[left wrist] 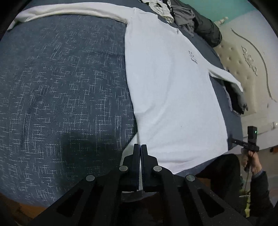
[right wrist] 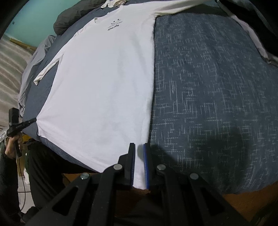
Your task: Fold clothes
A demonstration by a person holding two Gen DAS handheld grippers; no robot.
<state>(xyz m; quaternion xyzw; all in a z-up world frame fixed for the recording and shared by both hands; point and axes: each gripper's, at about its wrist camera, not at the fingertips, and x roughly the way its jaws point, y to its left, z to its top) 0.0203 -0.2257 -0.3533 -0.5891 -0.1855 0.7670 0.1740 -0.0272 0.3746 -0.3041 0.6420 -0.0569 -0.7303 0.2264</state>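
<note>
A white long-sleeved shirt (left wrist: pixel 170 97) (right wrist: pixel 104 83) lies flat, front up, on a dark blue patterned bed cover (left wrist: pixel 60 90) (right wrist: pixel 208 87). Its hem runs along the near bed edge. In the left wrist view my left gripper (left wrist: pixel 140 146) is shut on one hem corner, with white cloth showing between its fingers. My right gripper (right wrist: pixel 139 147) stands on a hem corner too, jaws nearly together and the hem running between its blue pads (right wrist: pixel 146 165). Each view also shows the other gripper (left wrist: pixel 233 140) (right wrist: pixel 34 120), held in a hand, with its tip at the far hem corner.
A heap of grey and pale clothes (left wrist: pixel 175 12) lies beyond the shirt's collar, beside a dark bundle (left wrist: pixel 208 29). A cream tufted headboard (left wrist: pixel 243 60) stands at the right. One sleeve (left wrist: pixel 69 11) stretches far across the cover. The bed's brown edge (right wrist: pixel 243 200) runs under the grippers.
</note>
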